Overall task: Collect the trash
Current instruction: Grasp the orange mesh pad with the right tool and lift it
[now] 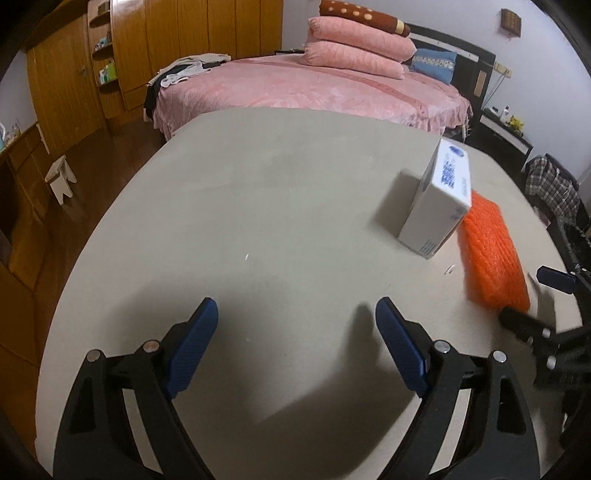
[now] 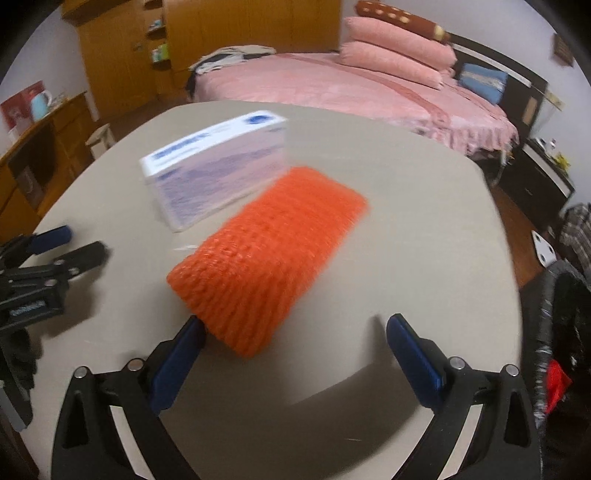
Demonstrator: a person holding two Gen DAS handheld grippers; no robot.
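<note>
Right tool point(image 2: 295, 325) agape — knobbly orange netting point(image 2: 269, 254)

Home bedroom: pink-covered bed point(image 1: 314, 88), stacked pillows point(image 1: 358, 51), wooden wardrobe point(image 1: 207, 33).

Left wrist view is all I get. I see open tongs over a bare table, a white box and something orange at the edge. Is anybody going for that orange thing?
Observer: Yes. In the right wrist view the right tongs stand open around the near end of the orange foam netting. It lies close to one finger and is not gripped.
Operator: Where would that rubbish go?
Observer: Probably into what looks like a dark bin just past the table on the right of that view.
Operator: Anything in it?
Observer: Something red shows inside. I cannot tell what it is.
</note>
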